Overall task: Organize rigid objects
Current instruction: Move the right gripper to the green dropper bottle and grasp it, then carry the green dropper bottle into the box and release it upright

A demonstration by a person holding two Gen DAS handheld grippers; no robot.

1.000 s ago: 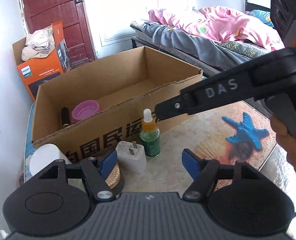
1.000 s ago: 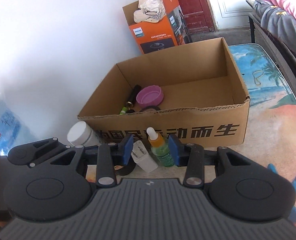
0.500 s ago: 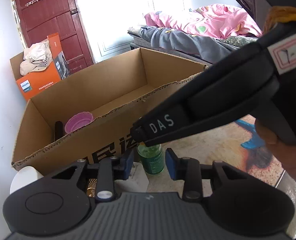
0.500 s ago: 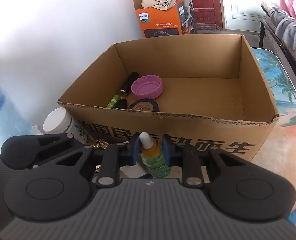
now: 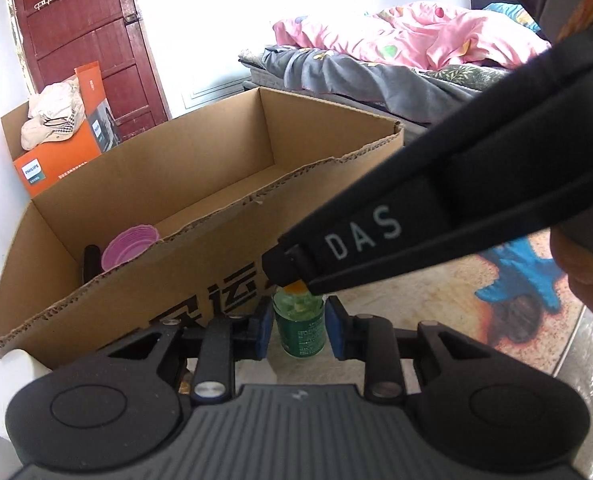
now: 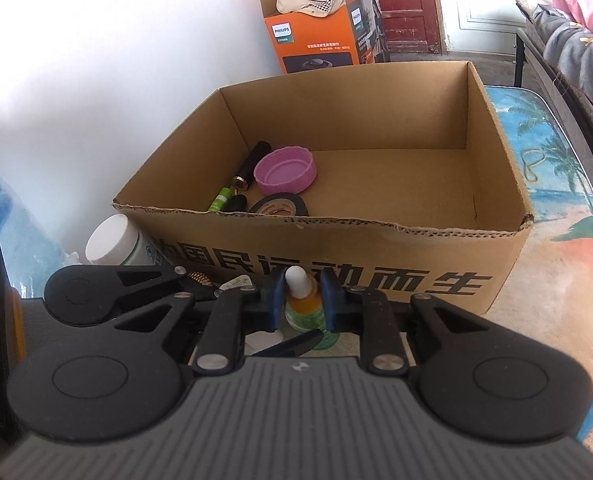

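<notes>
A small green dropper bottle (image 5: 299, 328) with an orange collar and white bulb (image 6: 301, 298) stands in front of the open cardboard box (image 5: 200, 216). My left gripper (image 5: 298, 330) straddles the bottle's body, pads close beside it with a thin gap showing. My right gripper (image 6: 301, 298) is shut on the bottle's neck, and its arm crosses the left wrist view. Inside the box (image 6: 376, 224) lie a purple lid (image 6: 285, 170), a roll of black tape (image 6: 279, 209), a black tube (image 6: 252, 164) and a green pen (image 6: 221, 199).
A white jar (image 6: 110, 240) stands left of the box. A white plug adapter (image 6: 262, 340) lies under my right gripper. An orange Philips box (image 6: 316, 36) stands by the red door. A bed (image 5: 396, 60) is on the right. A blue starfish pattern (image 5: 524, 276) marks the mat.
Both grippers have moved in on the dropper bottle and narrowed. The right jaws closed onto its neck; the left jaws came around its body.
</notes>
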